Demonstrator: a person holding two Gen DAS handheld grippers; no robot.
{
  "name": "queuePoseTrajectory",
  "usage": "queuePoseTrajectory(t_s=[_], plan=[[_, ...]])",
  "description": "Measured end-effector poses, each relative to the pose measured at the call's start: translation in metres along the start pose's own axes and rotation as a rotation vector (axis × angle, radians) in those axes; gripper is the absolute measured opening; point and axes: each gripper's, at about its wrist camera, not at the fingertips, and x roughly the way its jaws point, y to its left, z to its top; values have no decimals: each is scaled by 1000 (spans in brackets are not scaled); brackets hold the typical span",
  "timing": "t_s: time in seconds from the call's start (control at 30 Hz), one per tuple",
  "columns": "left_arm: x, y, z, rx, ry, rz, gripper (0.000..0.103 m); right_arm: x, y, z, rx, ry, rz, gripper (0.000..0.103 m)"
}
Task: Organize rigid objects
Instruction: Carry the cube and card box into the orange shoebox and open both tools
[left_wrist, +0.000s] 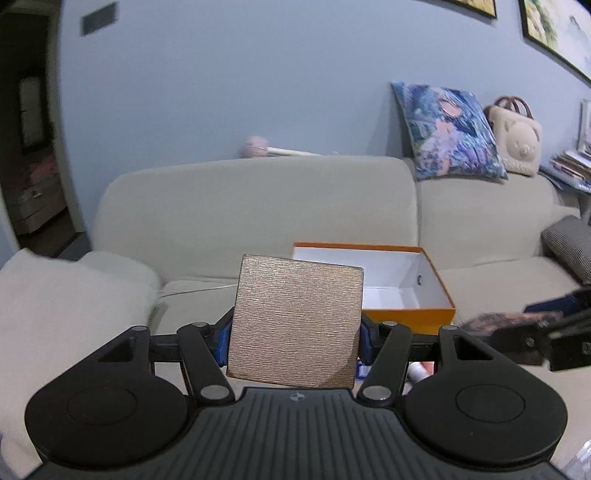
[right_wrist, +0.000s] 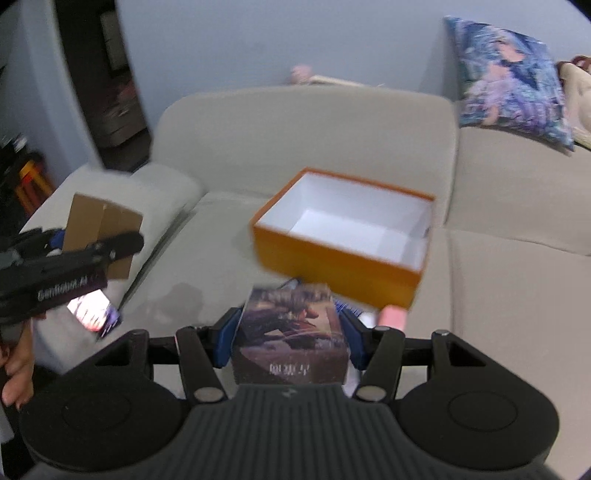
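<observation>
Left wrist view: left gripper (left_wrist: 295, 343) is clamped on a gold textured box (left_wrist: 295, 325), blue pads pressing both side faces, box tilted slightly and lifted clear of the sofa seat (left_wrist: 498, 291). To its right and beyond sits the open orange box (left_wrist: 410, 315), white inside; apart from a small dark mark on its far wall it looks empty, though the gold box hides its left end. At the far right edge the right gripper comes into frame, blurred, carrying something dark.

Right wrist view: right gripper (right_wrist: 290, 336) is closed on a dark printed box (right_wrist: 291, 332), pads on its two sides, held just short of the orange box's near wall (right_wrist: 332, 266).

Step in hand, by my reading: carry both held boxes to the orange box and set them inside. To do it well, bring one in at a time; clear the near rim before lowering; level the gold box so it lands flat against a wall and leaves room beside it for the second.

Around: small items lie on the seat just before the orange box, partly hidden, one pinkish (right_wrist: 393, 315). A patterned cushion (left_wrist: 452, 133) and a bear-faced bag (left_wrist: 517, 144) rest on the sofa back, well apart. Main obstruction risk: the two grippers crowding each other at the rim.
</observation>
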Motion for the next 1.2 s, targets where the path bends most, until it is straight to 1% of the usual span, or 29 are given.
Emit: queuePoseTrajectory(t_s=[0.07, 0.17, 0.27, 0.37, 0.5, 0.6, 0.67, 0.73, 0.83, 0.9, 1.0, 1.1, 1.2], plan=[[19, -9, 12, 10, 15, -16, 69, 15, -11, 15, 15, -2, -12, 59], [46, -21, 28, 37, 15, -13, 69, 43, -22, 37, 15, 2, -29, 59], [74, -25, 42, 34, 34, -17, 69, 69, -37, 59, 56, 7, -28, 59], [107, -30, 53, 42, 53, -5, 69, 94, -49, 78, 72, -2, -54, 59], [159, -31, 63, 16, 108, 0, 69, 139, -68, 97, 109, 0, -81, 59], [204, -35, 63, 9, 160, 8, 69, 175, -80, 104, 123, 13, -102, 59], [235, -38, 59, 7, 210, -1, 69, 200, -85, 104, 133, 29, -111, 59], [267, -41, 54, 1, 259, -7, 69, 223, -90, 102, 140, 47, -121, 59], [307, -47, 44, 6, 327, 5, 69, 255, -97, 97, 152, 76, -136, 59], [325, -48, 38, 3, 356, 17, 69, 276, -103, 96, 156, 97, -149, 59], [344, -55, 30, 45, 386, 31, 69, 298, -110, 93, 164, 126, -170, 59], [362, -60, 29, 94, 427, 47, 69, 313, -118, 91, 183, 156, -183, 59], [372, -57, 22, 84, 482, 24, 69, 321, -119, 89, 182, 201, -191, 59]])
